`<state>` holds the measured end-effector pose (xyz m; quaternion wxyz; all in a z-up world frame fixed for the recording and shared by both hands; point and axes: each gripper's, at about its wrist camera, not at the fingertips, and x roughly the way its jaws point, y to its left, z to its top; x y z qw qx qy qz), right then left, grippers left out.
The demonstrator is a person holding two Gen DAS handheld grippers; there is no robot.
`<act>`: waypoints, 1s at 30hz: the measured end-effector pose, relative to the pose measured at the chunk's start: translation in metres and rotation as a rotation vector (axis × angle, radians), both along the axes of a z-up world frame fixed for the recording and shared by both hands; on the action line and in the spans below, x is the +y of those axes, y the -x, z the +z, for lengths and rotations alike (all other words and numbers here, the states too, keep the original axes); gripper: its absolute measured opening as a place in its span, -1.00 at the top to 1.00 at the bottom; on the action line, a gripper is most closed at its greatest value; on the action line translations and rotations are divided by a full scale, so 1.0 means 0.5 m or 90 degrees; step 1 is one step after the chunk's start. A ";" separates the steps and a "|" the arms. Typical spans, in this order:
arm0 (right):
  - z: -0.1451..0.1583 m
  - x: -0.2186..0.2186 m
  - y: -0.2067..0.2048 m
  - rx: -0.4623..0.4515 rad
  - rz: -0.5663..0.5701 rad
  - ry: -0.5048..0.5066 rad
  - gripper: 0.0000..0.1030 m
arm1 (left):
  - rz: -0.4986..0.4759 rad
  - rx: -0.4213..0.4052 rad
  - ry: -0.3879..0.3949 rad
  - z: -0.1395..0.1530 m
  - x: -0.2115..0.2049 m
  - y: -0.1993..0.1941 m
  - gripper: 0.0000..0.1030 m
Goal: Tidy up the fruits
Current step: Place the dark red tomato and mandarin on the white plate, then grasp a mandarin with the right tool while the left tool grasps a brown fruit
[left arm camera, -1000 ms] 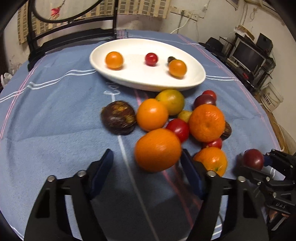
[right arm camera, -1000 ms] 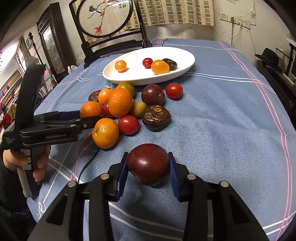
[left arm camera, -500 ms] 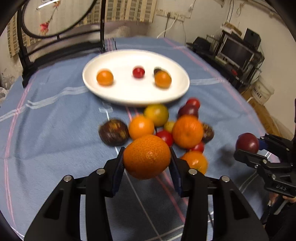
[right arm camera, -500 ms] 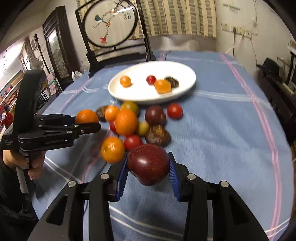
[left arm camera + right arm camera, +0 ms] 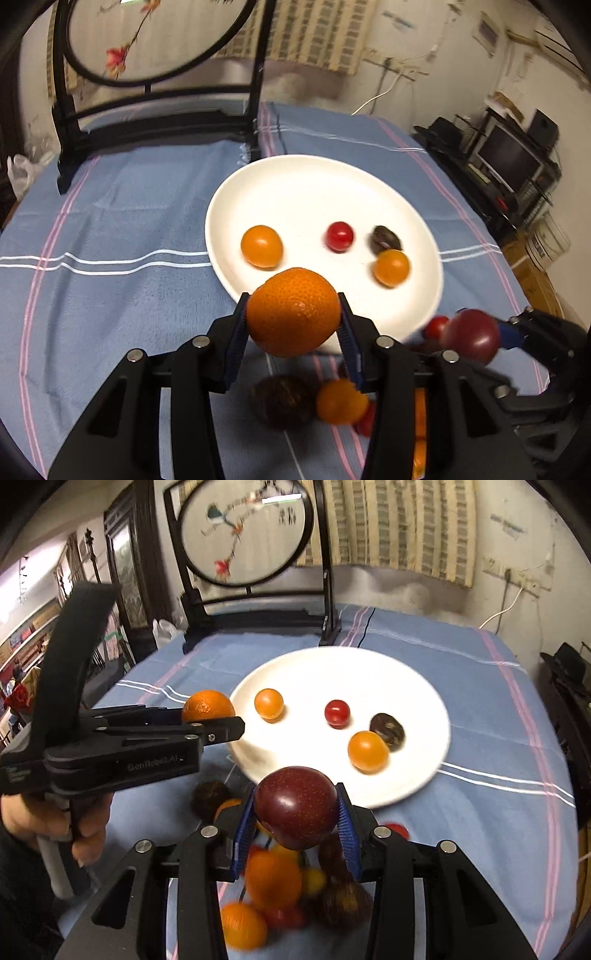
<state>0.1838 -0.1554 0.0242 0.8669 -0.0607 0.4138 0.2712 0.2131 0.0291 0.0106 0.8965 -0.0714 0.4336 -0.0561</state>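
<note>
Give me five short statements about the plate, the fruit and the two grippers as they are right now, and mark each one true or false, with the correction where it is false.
1. The left gripper is shut on a large orange. True.
2. The right gripper is empty. False: its jaws clamp a dark red plum.
3. The white plate holds four small fruits. True.
4. The plate stands on bare wood. False: it stands on a blue striped tablecloth.
5. All loose fruit has been moved to the plate. False: a pile of fruit lies on the cloth in front of the plate.
</note>
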 end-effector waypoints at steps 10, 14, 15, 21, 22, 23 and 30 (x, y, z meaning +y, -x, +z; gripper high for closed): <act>-0.082 0.067 -0.105 0.057 -0.005 0.058 0.19 | 0.008 0.039 0.008 -0.055 0.000 -0.095 0.15; -0.099 0.071 -0.125 0.071 -0.009 0.061 0.14 | 0.013 0.022 -0.007 -0.054 -0.009 -0.114 -0.05; -0.099 0.070 -0.130 0.075 -0.016 0.057 0.08 | 0.020 0.013 0.001 -0.046 -0.009 -0.114 -0.31; -0.045 -0.002 -0.096 0.049 -0.053 -0.034 -0.24 | 0.023 -0.044 -0.005 0.006 0.004 -0.061 -0.59; -0.037 -0.016 -0.088 0.044 -0.057 -0.042 -0.31 | 0.031 -0.049 -0.012 0.010 0.008 -0.050 -0.65; -0.031 -0.030 -0.078 0.041 -0.062 -0.048 -0.34 | 0.041 -0.050 -0.020 0.011 0.012 -0.032 -0.66; -0.036 -0.115 0.004 0.067 -0.087 -0.056 -0.43 | 0.038 -0.039 -0.034 -0.004 0.020 0.057 -0.82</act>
